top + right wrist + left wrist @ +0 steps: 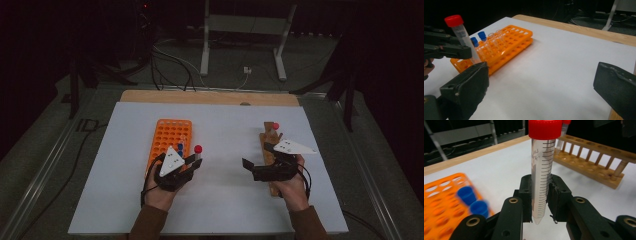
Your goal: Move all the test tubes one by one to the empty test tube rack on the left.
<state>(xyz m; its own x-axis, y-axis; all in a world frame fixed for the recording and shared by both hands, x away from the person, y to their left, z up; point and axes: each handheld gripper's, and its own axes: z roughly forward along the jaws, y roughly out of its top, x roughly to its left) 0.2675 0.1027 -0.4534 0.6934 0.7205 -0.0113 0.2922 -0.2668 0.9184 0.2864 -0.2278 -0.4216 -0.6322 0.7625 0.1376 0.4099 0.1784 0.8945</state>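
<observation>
Left gripper view gives us the left gripper (541,195) pinching a red-capped tube (542,170) upright just beside the orange rack (439,200) — two blue-capped tubes (472,201) stand in that rack. We see the right gripper (257,159) spread wide with nothing between its jaws, over the wooden rack (268,135).

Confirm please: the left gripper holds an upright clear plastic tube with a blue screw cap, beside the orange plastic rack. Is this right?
Not quite: the cap is red, not blue. The left gripper view shows the left gripper shut on an upright clear plastic tube with a red screw cap, beside the orange plastic rack. The blue caps are on tubes standing in that rack.
</observation>
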